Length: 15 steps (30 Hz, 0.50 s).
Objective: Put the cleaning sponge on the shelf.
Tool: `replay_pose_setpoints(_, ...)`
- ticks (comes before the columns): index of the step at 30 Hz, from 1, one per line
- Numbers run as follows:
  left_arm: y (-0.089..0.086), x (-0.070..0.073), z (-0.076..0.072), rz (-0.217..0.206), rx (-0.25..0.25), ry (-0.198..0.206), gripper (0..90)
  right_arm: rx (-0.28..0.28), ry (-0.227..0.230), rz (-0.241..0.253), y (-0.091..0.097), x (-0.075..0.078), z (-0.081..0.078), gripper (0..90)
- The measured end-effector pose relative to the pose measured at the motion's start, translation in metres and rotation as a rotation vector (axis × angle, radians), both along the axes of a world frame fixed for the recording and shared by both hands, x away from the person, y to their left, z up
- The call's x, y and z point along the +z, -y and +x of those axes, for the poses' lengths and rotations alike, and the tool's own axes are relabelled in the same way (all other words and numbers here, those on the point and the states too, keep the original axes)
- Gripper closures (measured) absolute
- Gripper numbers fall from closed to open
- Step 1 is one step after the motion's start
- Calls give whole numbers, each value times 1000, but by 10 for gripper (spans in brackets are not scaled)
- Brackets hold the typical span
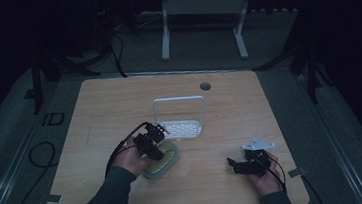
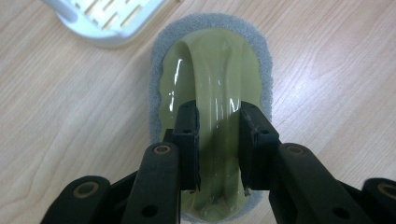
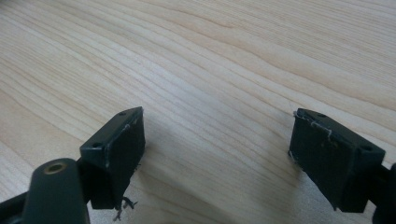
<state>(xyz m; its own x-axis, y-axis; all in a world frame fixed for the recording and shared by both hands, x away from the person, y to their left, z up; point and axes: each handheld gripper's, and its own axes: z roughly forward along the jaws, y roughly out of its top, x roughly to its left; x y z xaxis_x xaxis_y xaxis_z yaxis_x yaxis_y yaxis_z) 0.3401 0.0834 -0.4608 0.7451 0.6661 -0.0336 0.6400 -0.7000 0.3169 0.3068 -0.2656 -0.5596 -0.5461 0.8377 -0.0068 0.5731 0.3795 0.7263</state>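
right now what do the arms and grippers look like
Both grippers are black, with linked arms and blocky jaws. The left gripper has brass-coloured pivot pins. The right gripper carries a grey three-cornered plate; its pads are frayed at the edges. A black cable trails from the left one. Sleeves are dark grey-green.

Left tool (image 2: 218, 140) clamped, right tool (image 3: 217, 154) agape

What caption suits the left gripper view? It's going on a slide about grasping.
Left gripper shut on the arched handle of a green scrubbing pad lying on the wooden table.
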Motion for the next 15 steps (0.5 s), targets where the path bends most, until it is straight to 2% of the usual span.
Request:
replay_pose_setpoints(10,0,5,5,-45,-70,49,716,0,0,0,0,0,0,177)
replay_pose_setpoints(14,0,6,6,-52,-75,53,716,0,0,0,0,0,0,177)
replay_pose_setpoints(15,-1,8,8,-64,-99,59,716,0,0,0,0,0,0,177)
